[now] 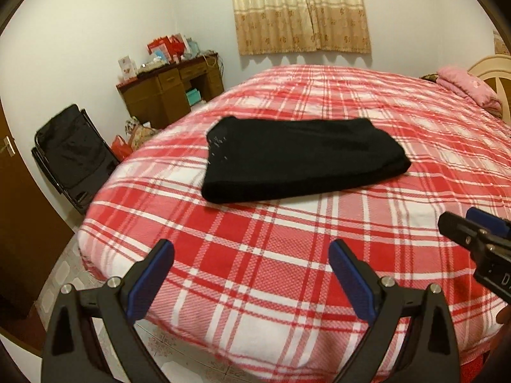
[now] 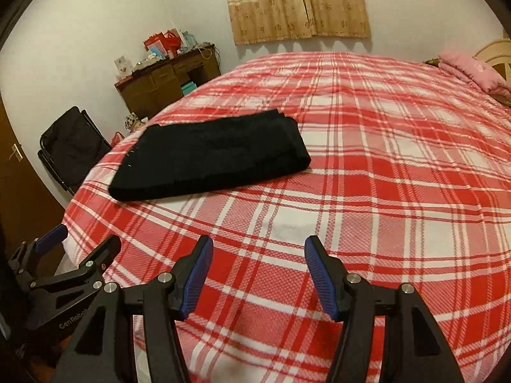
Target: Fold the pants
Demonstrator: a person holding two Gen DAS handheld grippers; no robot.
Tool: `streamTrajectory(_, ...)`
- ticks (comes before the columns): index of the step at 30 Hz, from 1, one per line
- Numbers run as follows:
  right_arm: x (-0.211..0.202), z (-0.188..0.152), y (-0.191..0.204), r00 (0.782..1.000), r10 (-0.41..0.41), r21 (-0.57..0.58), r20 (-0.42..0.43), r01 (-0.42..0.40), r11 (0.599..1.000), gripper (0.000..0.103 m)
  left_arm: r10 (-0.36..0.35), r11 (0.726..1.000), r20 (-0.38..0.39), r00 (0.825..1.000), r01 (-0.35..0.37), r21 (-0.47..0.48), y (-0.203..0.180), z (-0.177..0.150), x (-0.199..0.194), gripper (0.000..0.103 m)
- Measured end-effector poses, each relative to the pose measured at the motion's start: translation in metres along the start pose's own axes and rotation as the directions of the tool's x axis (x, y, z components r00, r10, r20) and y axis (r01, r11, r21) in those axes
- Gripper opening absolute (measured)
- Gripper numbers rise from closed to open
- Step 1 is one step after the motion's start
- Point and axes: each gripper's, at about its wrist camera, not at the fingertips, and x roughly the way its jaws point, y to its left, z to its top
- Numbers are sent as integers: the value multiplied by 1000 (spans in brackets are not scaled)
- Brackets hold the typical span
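The black pants lie folded into a flat rectangle on the red and white plaid bedspread. In the right wrist view the pants sit to the far left on the bed. My left gripper is open and empty, held above the bed's near edge, well short of the pants. My right gripper is open and empty, also back from the pants. The right gripper shows at the right edge of the left wrist view. The left gripper shows at the left of the right wrist view.
A wooden desk with boxes stands against the far wall. A black folding chair stands left of the bed. Pink bedding lies by the headboard at the far right. A curtain hangs on the wall.
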Motion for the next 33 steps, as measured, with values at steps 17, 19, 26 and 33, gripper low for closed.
streamTrajectory(17,-84,-2,17,981,-46,38,189,39,999,72,11,1000,117,993,-12,11,1,2,-67,103)
streamTrajectory(19,-90,-3,21,978,-49,30,204,44,999,72,13,1000,129,992,-14,7,2,0,-72,103)
streamTrajectory(26,-124,-9,42,950,-50,-7,309,55,998,73,23,999,175,984,-18,-32,17,-5,-92,103)
streamTrajectory(33,-134,-12,49,941,-50,-22,334,61,998,78,43,997,221,974,-28,-70,27,-2,-107,103)
